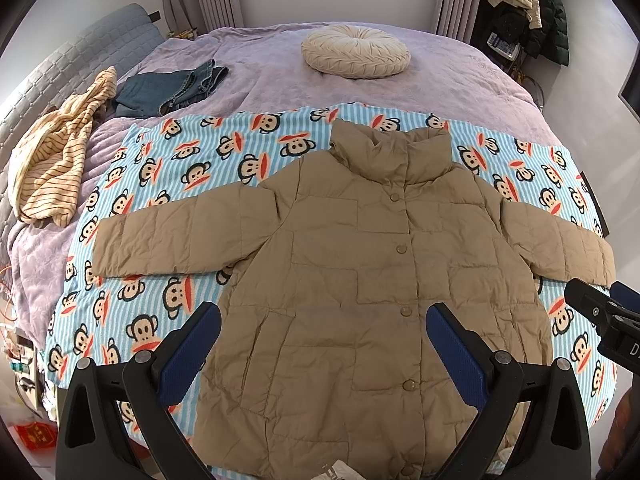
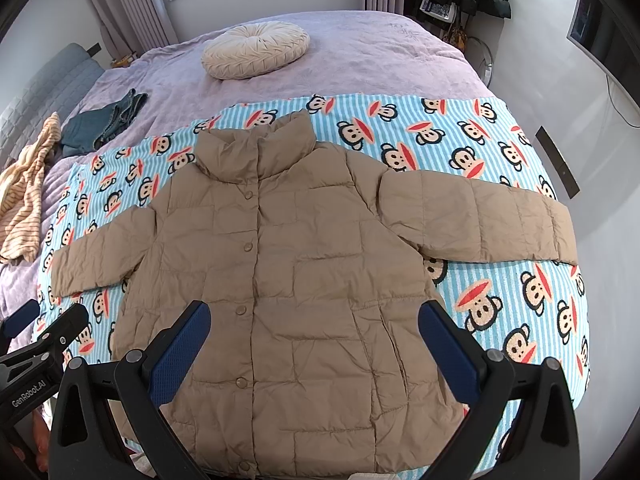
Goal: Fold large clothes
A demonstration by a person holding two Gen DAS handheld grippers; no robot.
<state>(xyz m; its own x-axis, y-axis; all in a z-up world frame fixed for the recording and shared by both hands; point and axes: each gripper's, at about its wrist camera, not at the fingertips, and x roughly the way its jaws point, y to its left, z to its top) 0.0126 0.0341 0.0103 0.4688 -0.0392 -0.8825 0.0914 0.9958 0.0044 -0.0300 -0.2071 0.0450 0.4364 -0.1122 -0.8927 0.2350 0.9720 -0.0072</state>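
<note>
a tan quilted puffer jacket [image 1: 352, 272] lies flat and face up on a blue striped blanket printed with monkey faces [image 1: 192, 168], buttoned down the front, collar standing toward the far side, both sleeves spread outward. the blanket covers the near part of a bed with a lilac bedspread [image 1: 260, 68].

nothing here serves as a container — the loose items simply rest on the bedspread: a round cream pleated cushion [image 1: 356, 51] far behind the collar, folded dark blue jeans [image 1: 168, 90] and a crumpled yellow striped garment [image 1: 56, 152] off to the left side.

the left gripper [image 1: 320, 322] hovers above the jacket's lower front, its blue-padded fingers [image 1: 192, 344] spread wide and holding nothing. the right gripper [image 2: 312, 320] hangs likewise over the lower front, fingers wide apart, empty.

the jacket's hem is cut off by the bottom edge in both views and partly hidden behind the gripper frames. the right sleeve's cuff drapes over the bed edge. dark coats [image 1: 536, 20] hang in the far corner, details hard to make out.
</note>
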